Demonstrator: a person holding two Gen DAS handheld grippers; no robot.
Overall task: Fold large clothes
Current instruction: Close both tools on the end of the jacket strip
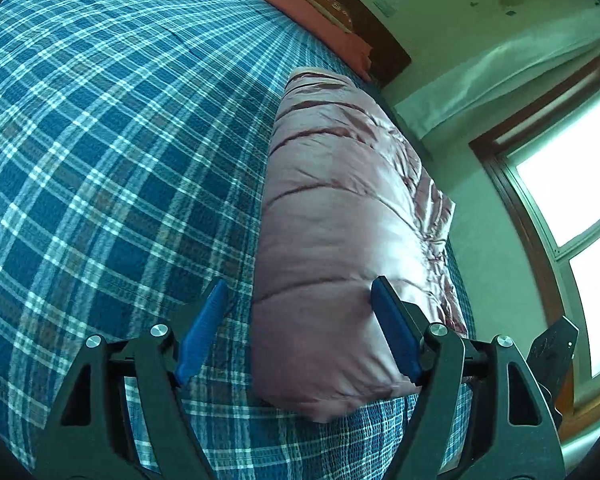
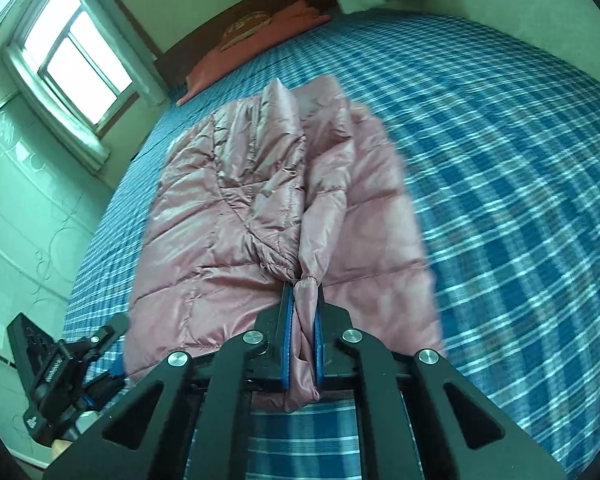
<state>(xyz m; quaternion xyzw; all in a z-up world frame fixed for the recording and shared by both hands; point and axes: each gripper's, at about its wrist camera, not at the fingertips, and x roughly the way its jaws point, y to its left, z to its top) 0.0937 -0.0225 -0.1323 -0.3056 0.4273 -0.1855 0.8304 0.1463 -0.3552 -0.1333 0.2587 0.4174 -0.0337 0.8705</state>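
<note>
Pink sleeve cuff point(image 2: 307, 312) is pinched in the right gripper point(image 2: 303, 308); the left gripper point(image 1: 300, 320) gapes wide, one finger against the puffy jacket point(image 1: 340, 208), which lies folded lengthwise on the blue plaid bed point(image 1: 100, 140).

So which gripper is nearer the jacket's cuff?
Right. The right gripper has its jaws shut on the cuff; the left gripper is open around the jacket's near edge.
</note>
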